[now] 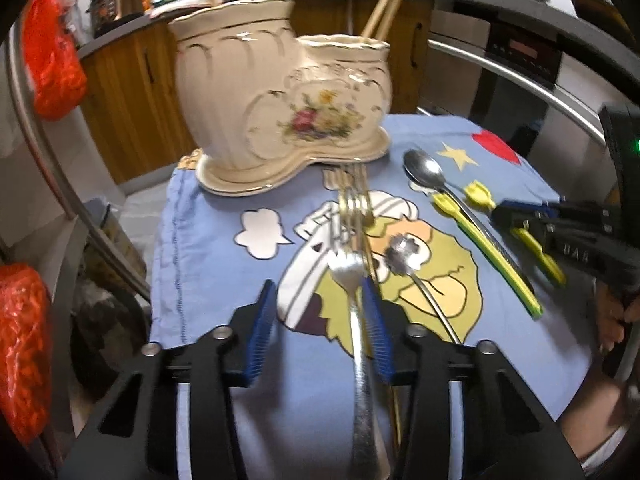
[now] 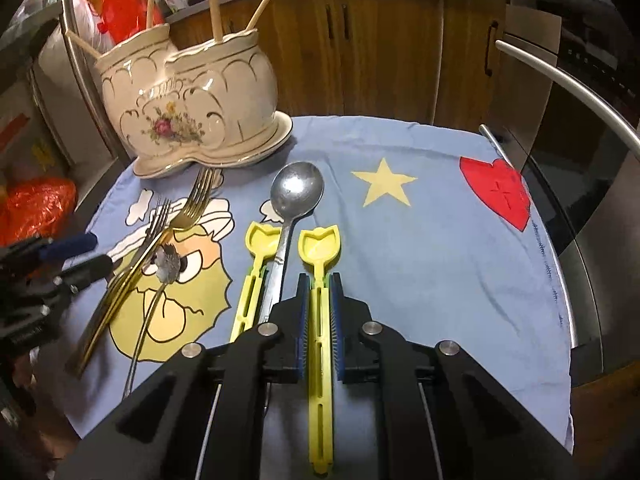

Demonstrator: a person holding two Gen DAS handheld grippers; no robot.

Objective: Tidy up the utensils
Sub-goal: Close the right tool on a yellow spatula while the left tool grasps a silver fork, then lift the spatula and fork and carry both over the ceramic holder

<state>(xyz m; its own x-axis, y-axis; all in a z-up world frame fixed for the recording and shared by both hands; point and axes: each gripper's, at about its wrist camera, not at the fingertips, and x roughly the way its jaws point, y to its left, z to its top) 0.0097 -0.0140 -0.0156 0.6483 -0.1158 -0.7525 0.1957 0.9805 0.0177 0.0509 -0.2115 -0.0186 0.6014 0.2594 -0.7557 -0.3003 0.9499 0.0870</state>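
Note:
A cream ceramic utensil holder (image 1: 280, 92) with two pots holding chopsticks stands at the far edge of the blue cartoon cloth (image 1: 208, 272); it also shows in the right wrist view (image 2: 188, 104). My left gripper (image 1: 320, 292) is open around a small silver fork (image 1: 352, 292), whose handle lies against the right pad. Gold and silver forks (image 1: 354, 204) lie beyond it. My right gripper (image 2: 319, 292) is shut on a yellow plastic spoon (image 2: 320, 248). A second yellow spoon (image 2: 260, 248) and a large silver spoon (image 2: 296, 192) lie to its left.
A flower-headed silver spoon (image 2: 166, 262) lies on the cartoon face. Wooden cabinets (image 2: 360, 40) and a steel oven handle (image 2: 568, 80) stand behind the table. Red bags (image 1: 52, 52) hang at the left. The cloth's right part with star (image 2: 384, 184) and heart (image 2: 496, 192) holds no utensils.

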